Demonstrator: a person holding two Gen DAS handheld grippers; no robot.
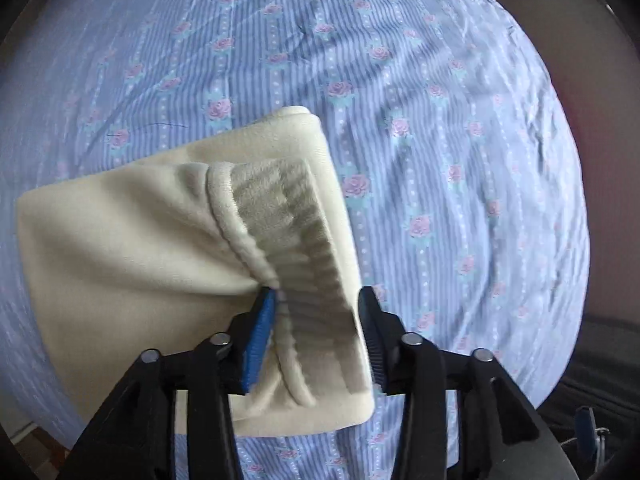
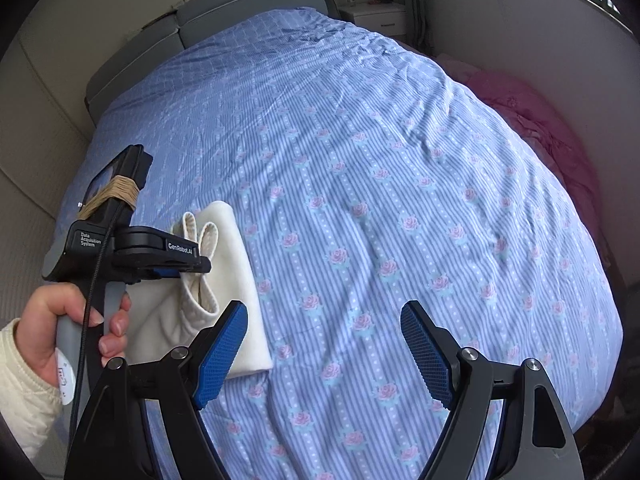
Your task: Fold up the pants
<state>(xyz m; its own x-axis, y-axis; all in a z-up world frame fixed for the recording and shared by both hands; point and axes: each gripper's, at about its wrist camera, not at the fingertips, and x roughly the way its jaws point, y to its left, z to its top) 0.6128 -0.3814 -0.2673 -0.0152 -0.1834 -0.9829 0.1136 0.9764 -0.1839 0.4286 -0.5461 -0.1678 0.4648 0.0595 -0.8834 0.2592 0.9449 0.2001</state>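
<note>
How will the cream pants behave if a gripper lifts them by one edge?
The cream pants look soft and fleecy, so they would probably droop and unfold. The thick folded layers suggest some weight. The ribbed waistband should probably give the pads grip.

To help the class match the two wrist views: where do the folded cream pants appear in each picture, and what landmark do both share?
Left wrist view: cream pants fill the lower left, their ribbed edge between the left gripper fingers.
Right wrist view: pants lie at lower left, beside the hand-held left gripper.
Shared landmark: the blue rose-print bedsheet.
</note>
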